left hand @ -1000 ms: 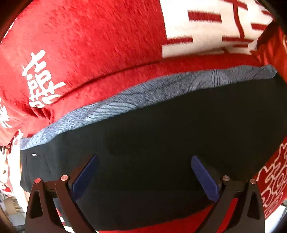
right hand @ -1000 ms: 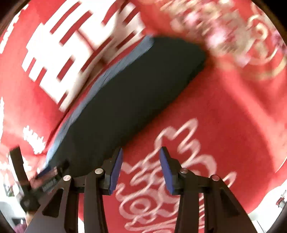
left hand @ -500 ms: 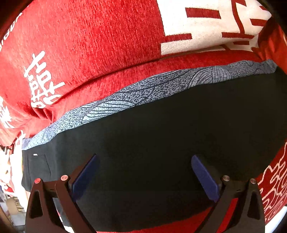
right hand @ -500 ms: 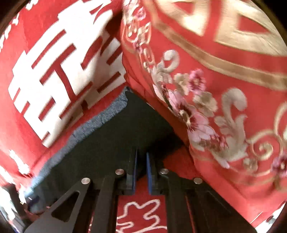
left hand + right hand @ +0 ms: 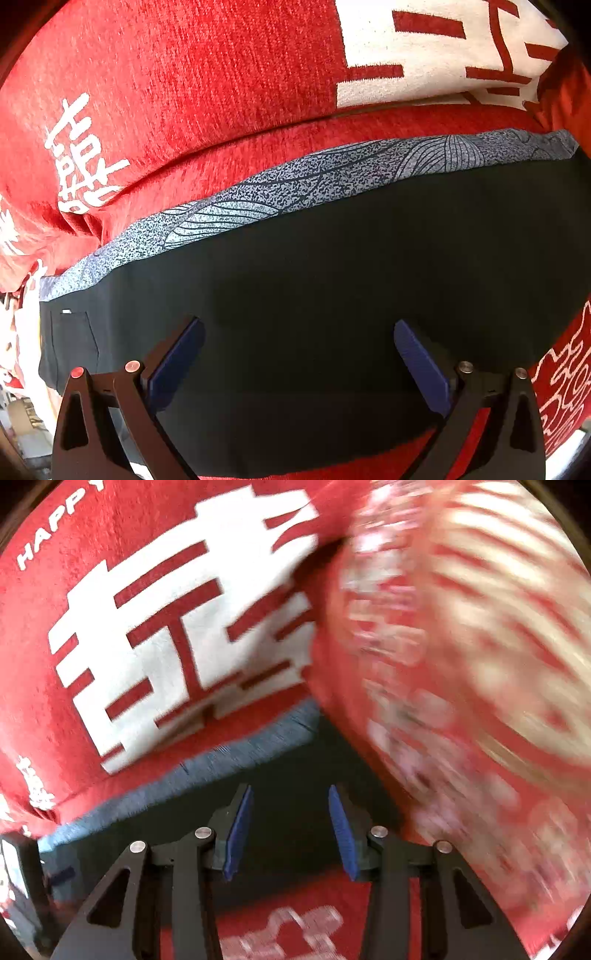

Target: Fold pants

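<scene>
The pants (image 5: 332,295) are smooth matt black cloth with a speckled grey printed band (image 5: 295,184) along their far edge. They lie on a red cover (image 5: 184,92) of coarse, ribbed, plush-looking weave with white woven characters. Over the pants, each hand-held gripper (image 5: 299,363) (image 5: 291,834) shows matt black plastic arms, small shiny metal pins and blue ribbed pads (image 5: 240,834).

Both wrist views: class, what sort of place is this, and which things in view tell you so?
Probably a home sofa or bed. The dark pants lie on a plush red cover with big white wedding-style characters, and a red embroidered cushion, blurred, sits at the right.
</scene>
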The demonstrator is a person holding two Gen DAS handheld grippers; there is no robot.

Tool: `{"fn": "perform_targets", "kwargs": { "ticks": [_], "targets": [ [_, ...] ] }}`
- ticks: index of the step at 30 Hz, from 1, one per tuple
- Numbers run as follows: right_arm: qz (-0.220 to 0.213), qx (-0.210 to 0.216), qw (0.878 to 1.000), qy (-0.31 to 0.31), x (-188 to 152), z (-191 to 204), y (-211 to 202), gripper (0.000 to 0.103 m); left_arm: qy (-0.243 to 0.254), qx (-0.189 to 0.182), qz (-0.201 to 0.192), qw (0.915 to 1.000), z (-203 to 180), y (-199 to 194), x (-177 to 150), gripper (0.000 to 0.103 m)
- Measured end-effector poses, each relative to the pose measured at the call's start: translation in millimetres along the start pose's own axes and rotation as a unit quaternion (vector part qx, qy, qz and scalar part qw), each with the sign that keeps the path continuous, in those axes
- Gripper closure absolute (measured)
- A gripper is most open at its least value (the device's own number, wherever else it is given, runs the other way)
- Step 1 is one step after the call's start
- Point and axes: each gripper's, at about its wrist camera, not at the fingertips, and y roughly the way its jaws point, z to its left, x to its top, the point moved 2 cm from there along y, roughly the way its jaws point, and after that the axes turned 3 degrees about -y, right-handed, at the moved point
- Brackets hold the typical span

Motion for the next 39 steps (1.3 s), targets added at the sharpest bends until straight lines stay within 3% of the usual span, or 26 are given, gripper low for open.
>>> {"fn": "perform_targets", "kwargs": {
  "ticks": [4,8,11,15,18,23,30,34,39],
  "targets": [
    [0.056,-0.028,0.998,-0.004,2.2,-12.4,52.8,0.058,-0.004,-0.009,0.005,0.9999,8.2,4.8,2.8,0.000],
    [0.033,-0.067,0.997,-0.024,-0.2,-13.3,32.9,0.057,-0.009,-0.011,0.000,0.9999,11.4,7.1,2.3,0.000],
    [0.048,-0.026,0.998,0.010,-6.6,-21.0,10.5,0.056,-0.016,-0.008,0.003,0.9998,12.1,9.2,1.5,0.000],
    [0.066,0.039,0.995,0.067,-33.9,-30.9,-13.5,0.047,-0.018,0.000,0.009,0.9998,9.2,10.3,3.5,0.000],
    [0.096,0.093,0.984,0.115,-70.5,-36.2,-16.5,0.046,-0.011,0.004,0.005,0.9999,8.1,10.2,3.9,0.000],
    [0.124,0.140,0.968,0.169,-111.1,-34.0,-16.0,0.046,-0.011,0.005,0.005,0.9999,6.5,8.3,2.7,0.000],
    [0.100,0.179,0.955,0.216,-104.5,-45.2,-8.0,0.046,-0.022,0.016,0.018,0.9995,2.6,0.9,6.1,0.000],
    [0.080,0.195,0.946,0.245,-102.7,-58.0,-2.6,0.046,-0.053,-0.037,0.013,0.9978,-6.8,-13.2,15.7,0.000],
    [0.050,0.222,0.933,0.279,-111.1,-66.5,3.8,0.047,-0.015,-0.032,0.012,0.9993,-37.7,-1.6,19.4,0.000]
  ]
}}
